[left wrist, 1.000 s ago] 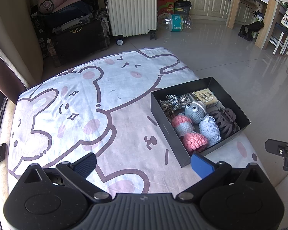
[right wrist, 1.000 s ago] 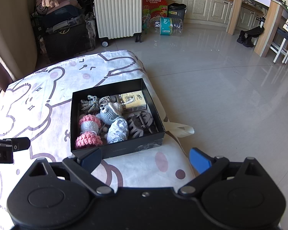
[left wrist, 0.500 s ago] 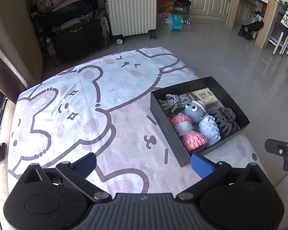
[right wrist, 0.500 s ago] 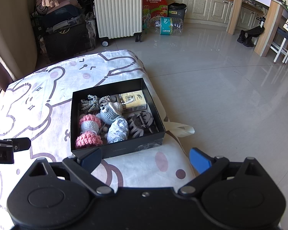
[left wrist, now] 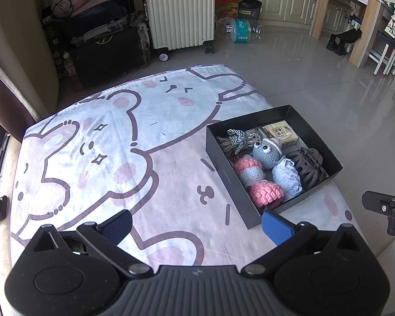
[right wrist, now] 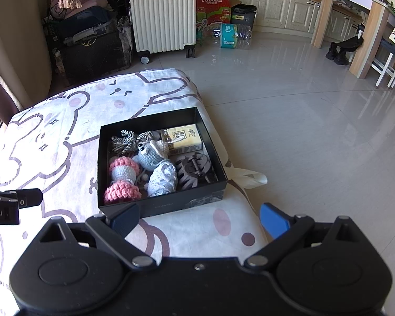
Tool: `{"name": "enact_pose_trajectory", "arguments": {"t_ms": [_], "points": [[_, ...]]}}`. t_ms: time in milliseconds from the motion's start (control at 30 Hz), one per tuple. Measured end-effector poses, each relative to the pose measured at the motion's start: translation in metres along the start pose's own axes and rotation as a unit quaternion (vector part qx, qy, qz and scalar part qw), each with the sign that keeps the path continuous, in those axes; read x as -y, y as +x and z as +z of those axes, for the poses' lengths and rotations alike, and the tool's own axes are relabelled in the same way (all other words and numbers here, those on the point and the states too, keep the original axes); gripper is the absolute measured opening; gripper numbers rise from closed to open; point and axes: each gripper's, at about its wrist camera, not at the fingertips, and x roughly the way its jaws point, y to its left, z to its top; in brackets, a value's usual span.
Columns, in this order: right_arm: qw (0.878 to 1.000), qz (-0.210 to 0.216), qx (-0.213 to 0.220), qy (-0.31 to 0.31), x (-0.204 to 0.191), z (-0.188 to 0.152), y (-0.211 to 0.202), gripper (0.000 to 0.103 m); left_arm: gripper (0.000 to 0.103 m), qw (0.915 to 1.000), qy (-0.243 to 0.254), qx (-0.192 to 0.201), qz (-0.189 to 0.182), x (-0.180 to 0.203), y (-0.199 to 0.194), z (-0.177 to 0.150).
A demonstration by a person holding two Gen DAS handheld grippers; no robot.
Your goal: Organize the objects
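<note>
A black open box point(left wrist: 225, 168) point(right wrist: 101, 163) sits on the cartoon-print sheet near the bed's right edge. Inside lie pink crochet pieces point(left wrist: 266, 192) point(right wrist: 122, 191), a grey crochet toy with eyes point(left wrist: 266, 152) point(right wrist: 149, 154), a pale blue crochet piece point(left wrist: 287, 177) point(right wrist: 162, 178), a striped cord point(left wrist: 237, 139) point(right wrist: 125, 142), a yellow packet point(left wrist: 279, 133) point(right wrist: 184, 137) and a dark hair claw point(left wrist: 309, 166) point(right wrist: 193, 169). My left gripper point(left wrist: 197, 223) hovers open over the sheet, left of the box. My right gripper point(right wrist: 198, 220) hangs open just in front of the box, holding nothing.
The sheet point(left wrist: 92, 144) covers a bed whose right edge drops to a glossy tiled floor point(right wrist: 302, 121). A white suitcase point(left wrist: 180, 10), dark bags point(left wrist: 97, 34) and water bottles point(right wrist: 230, 35) stand at the back. A white strap point(right wrist: 250, 177) lies beside the box.
</note>
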Motion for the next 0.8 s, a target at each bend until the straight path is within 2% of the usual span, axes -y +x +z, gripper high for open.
{"name": "enact_pose_trajectory", "arguments": {"t_ms": [800], "points": [[1.0, 0.0, 0.0, -0.002, 0.0002, -0.0006, 0.0005, 0.099, 0.103, 1.0, -0.001, 0.0, -0.001, 0.0019, -0.0007, -0.0004]]}}
